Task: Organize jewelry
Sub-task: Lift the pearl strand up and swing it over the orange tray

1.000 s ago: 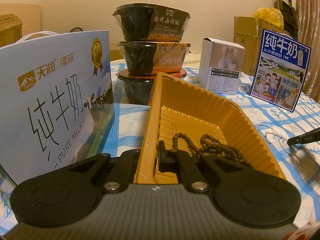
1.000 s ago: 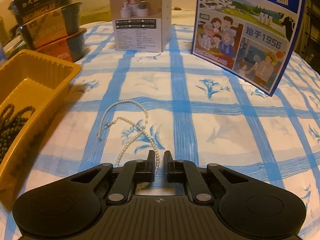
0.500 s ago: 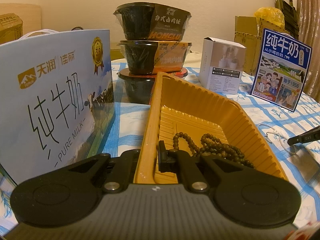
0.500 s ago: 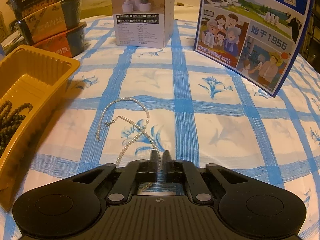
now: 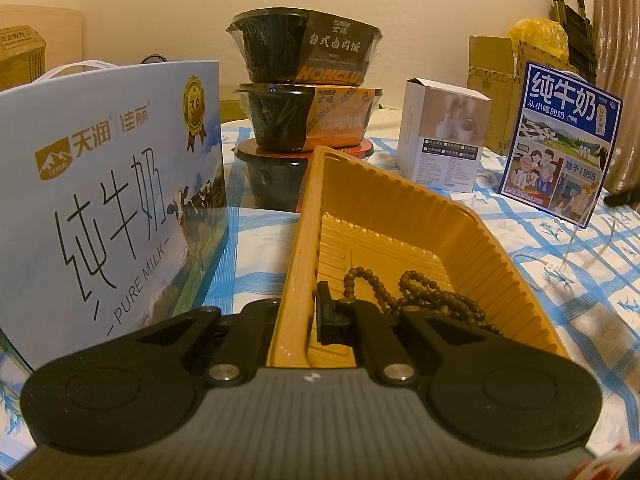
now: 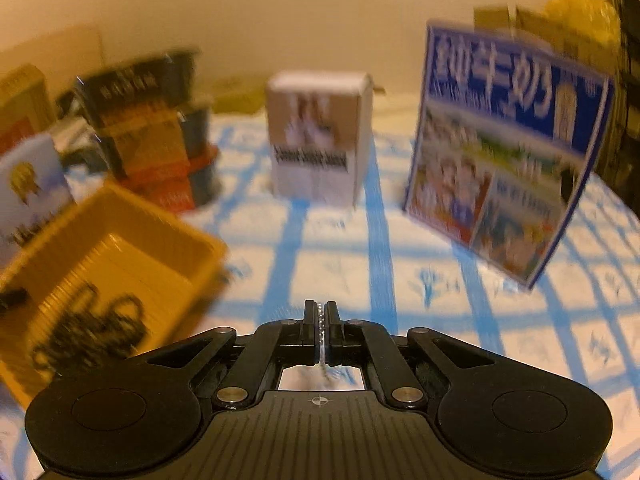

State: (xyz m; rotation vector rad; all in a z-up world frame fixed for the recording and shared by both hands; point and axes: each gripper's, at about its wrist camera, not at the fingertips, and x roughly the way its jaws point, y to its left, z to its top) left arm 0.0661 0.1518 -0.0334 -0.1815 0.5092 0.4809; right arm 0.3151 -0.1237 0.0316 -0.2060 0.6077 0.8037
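A yellow ribbed tray (image 5: 400, 208) lies on the checked cloth with a brown bead strand (image 5: 424, 304) in its near end. My left gripper (image 5: 294, 312) is shut on the tray's near left wall, one finger inside and one outside. My right gripper (image 6: 321, 308) is shut on a thin pearl necklace (image 6: 322, 334), whose pearls show between the pads, and it is raised above the cloth. In the left wrist view the pearl necklace (image 5: 568, 248) hangs down to the cloth, right of the tray. The right wrist view is blurred; there the tray (image 6: 132, 216) sits low on the left.
A pale blue milk gift box (image 5: 112, 200) stands close on the tray's left. Three stacked black bowls (image 5: 308, 100) are behind the tray. A white box (image 5: 444, 136) and a dark blue milk carton (image 5: 560, 140) stand at the back right, cardboard boxes (image 5: 492, 76) beyond them.
The right gripper closed on the pearl necklace and rose, lifting most of it off the cloth. The left gripper and the tray have not moved.
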